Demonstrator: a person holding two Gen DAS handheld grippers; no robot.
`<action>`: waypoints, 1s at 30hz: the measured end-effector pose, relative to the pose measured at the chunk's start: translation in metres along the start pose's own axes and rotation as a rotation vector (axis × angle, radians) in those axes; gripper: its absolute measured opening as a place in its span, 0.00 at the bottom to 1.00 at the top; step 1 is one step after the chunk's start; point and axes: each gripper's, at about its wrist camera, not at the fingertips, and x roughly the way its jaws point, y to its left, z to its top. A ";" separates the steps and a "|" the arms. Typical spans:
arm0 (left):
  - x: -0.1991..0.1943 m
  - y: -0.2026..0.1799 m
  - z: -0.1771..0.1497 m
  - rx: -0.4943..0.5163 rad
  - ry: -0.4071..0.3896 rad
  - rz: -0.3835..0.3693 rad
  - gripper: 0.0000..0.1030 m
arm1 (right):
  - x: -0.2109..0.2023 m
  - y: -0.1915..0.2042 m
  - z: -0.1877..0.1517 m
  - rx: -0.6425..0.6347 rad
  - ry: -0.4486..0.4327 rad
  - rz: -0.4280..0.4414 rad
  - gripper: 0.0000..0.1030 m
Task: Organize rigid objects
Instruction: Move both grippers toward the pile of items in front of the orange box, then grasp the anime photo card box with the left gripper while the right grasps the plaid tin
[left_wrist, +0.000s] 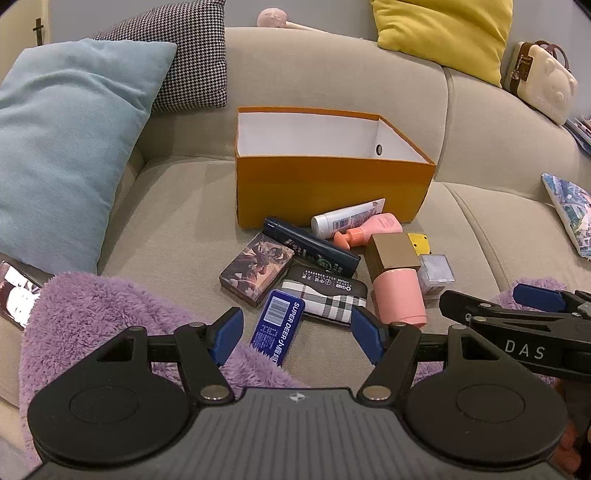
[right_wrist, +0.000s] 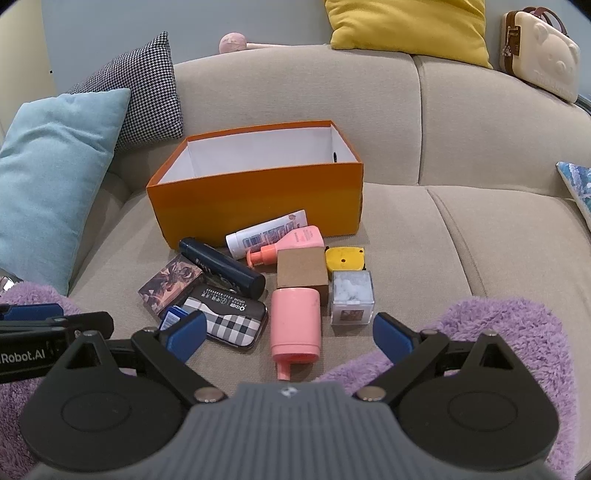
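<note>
From the left wrist, our left tool gapes wide and empty above the blue tin, which lies on the sofa before the orange box. From the right wrist, our right tool hangs spread and empty over the pink bottle in the same pile.

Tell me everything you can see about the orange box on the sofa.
The orange box is an open, lidless rectangular box, apparently cardboard, orange outside and white inside, with a small dark hole in one end wall. It sits upright on the beige sofa seat behind the pile of items. What shows of its inside is bare. A white tube lies against its front wall.
</note>
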 end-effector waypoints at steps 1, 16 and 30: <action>0.001 0.001 -0.003 -0.003 -0.008 -0.009 0.77 | 0.001 -0.001 0.000 0.001 0.002 0.003 0.93; 0.043 0.010 0.003 -0.011 0.097 -0.132 0.52 | 0.037 -0.005 0.000 0.027 0.119 0.051 0.73; 0.125 0.045 0.036 0.109 0.327 -0.109 0.51 | 0.142 0.036 0.023 -0.170 0.336 0.266 0.49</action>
